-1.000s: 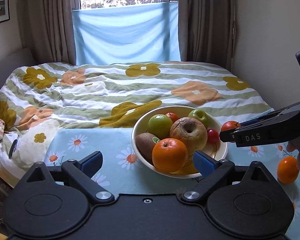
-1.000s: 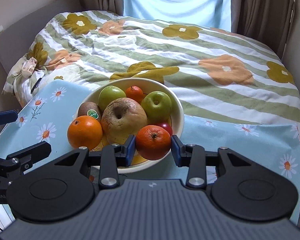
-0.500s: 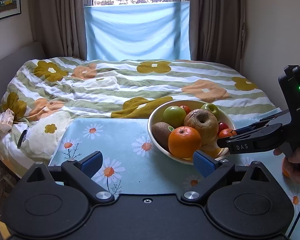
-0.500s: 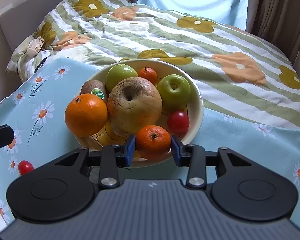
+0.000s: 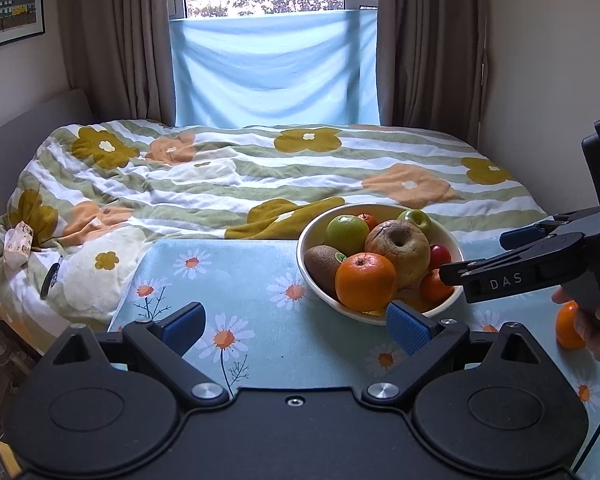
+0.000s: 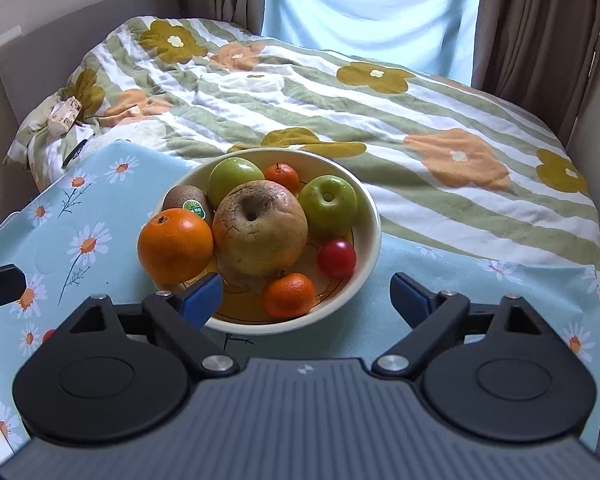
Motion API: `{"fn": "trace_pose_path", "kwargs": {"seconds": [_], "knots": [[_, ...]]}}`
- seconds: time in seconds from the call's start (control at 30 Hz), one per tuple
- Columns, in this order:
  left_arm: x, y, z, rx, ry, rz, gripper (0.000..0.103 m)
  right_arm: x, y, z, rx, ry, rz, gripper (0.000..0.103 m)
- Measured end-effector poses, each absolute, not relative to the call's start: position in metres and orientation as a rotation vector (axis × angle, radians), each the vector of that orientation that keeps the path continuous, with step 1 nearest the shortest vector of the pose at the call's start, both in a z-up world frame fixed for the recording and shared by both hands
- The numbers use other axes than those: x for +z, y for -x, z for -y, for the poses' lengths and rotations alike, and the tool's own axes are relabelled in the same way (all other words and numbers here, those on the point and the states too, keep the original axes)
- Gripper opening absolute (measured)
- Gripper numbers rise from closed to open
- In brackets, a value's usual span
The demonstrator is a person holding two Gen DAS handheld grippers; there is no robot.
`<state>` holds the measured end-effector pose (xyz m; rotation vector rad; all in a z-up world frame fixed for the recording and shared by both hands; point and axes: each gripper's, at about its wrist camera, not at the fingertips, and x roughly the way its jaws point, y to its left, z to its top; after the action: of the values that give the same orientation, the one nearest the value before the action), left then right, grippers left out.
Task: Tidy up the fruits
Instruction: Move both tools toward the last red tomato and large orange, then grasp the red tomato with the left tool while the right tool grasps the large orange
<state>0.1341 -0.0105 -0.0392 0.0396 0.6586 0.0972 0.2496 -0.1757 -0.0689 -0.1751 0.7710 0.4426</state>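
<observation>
A cream bowl (image 6: 374, 216) on the daisy tablecloth holds a large orange (image 6: 175, 245), a wrinkled brown apple (image 6: 260, 228), two green apples, a kiwi (image 6: 184, 200), a red cherry tomato (image 6: 337, 258) and two small mandarins. The front mandarin (image 6: 288, 295) rests on the bowl's floor. My right gripper (image 6: 306, 296) hovers over the bowl's near rim, its jaws opening wide, and neither pad touches the mandarin. My left gripper (image 5: 296, 324) stands open and empty over the cloth, to the left of the bowl (image 5: 306, 236). The right gripper (image 5: 474, 254) shows side-on there.
Another orange (image 5: 568, 326) lies on the cloth at the right, partly behind the hand on the right gripper. A small red fruit (image 6: 49, 335) sits on the cloth at the left. A bed with a flowered quilt (image 5: 240, 176) lies behind the table, with walls and curtains around it.
The right gripper's jaws have parted and let go of the small mandarin, which now lies in the front of the bowl. The left gripper has drawn back a little from the bowl.
</observation>
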Motion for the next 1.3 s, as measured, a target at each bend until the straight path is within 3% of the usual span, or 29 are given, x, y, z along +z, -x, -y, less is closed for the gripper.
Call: {"fn": "trace_pose_path", "kwargs": {"seconds": [0.7, 1.3], "knots": [[-0.006, -0.075, 0.039, 0.099, -0.049, -0.564, 0.103, -0.008, -0.161, 0.23, 0.348, 0.139, -0.679, 0.103], [-0.058, -0.073, 0.038, 0.145, -0.051, -0.675, 0.103, -0.059, -0.133, 0.308, 0.22, 0.03, -0.777, 0.103]]}}
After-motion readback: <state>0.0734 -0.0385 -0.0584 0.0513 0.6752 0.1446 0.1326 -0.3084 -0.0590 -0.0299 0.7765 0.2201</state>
